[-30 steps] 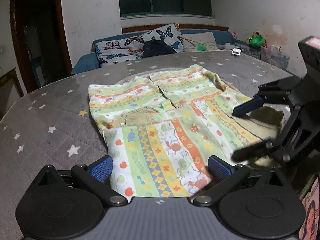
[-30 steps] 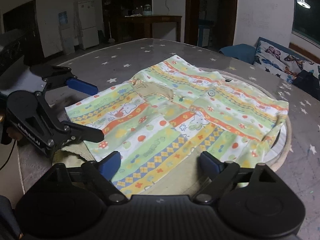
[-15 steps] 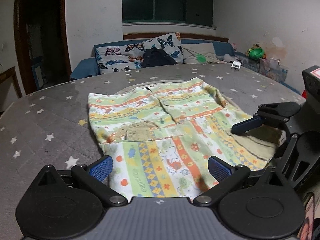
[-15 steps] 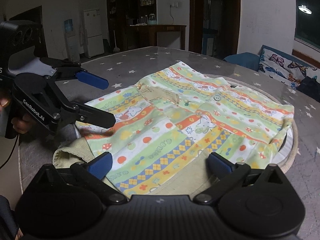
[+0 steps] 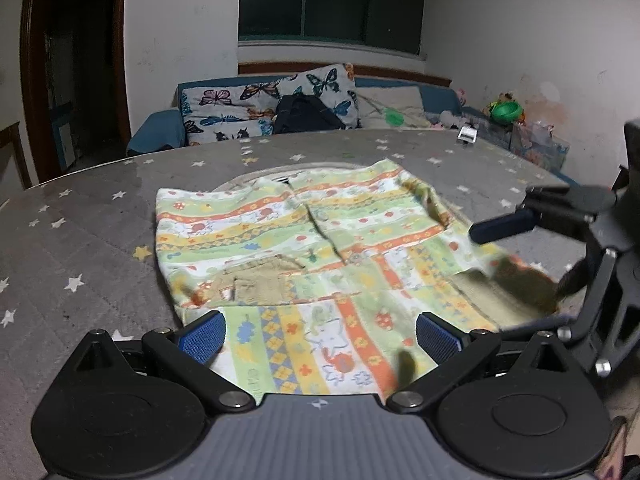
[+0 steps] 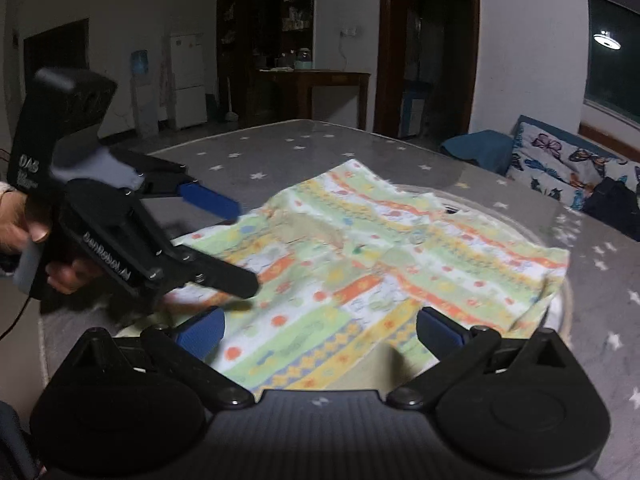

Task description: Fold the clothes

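Garment (image 5: pixel 320 264) lying flat on starred table (image 5: pixel 80 240), partly folded, my left gripper (image 5: pixel 320 338) standing released above its near hem, my right gripper (image 6: pixel 320 332) having just finished widening, gripping nothing, cloth edge lying beneath both, sofa (image 5: pixel 280 112) sitting behind.

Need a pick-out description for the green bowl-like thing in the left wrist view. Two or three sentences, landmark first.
Start at the blue sofa with butterfly cushions under the dark window, behind the star-print grey table. Follow it right to the cluttered corner by the stained wall. The green bowl-like thing sits on top of that clutter, the only bright solid-green item there; it is too small to tell what it is.
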`<act>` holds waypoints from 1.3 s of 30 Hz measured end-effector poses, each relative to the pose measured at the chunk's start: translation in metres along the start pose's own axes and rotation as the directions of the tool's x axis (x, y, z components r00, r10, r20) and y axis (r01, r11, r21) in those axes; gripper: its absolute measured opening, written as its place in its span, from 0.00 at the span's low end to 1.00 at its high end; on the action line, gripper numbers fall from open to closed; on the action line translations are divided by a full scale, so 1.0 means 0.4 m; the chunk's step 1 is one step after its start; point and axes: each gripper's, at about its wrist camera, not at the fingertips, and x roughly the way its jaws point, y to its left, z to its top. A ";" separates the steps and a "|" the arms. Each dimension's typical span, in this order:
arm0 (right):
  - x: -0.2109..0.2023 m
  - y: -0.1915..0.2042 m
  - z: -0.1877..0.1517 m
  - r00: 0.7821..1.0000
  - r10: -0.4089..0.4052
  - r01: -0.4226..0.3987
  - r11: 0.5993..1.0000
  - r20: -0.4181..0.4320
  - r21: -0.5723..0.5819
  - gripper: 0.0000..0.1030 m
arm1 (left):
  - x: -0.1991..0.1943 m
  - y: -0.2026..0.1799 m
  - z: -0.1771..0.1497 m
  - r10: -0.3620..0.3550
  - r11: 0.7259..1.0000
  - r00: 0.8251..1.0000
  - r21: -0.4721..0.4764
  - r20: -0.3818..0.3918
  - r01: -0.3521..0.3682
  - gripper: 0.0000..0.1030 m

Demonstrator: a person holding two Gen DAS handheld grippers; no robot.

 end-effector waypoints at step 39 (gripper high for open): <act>-0.072 0.059 -0.056 0.980 -0.071 0.009 0.949 -0.184 -0.315 0.98 | -0.145 -0.062 -0.118 -0.119 0.857 0.990 0.495 -0.076 0.141 1.00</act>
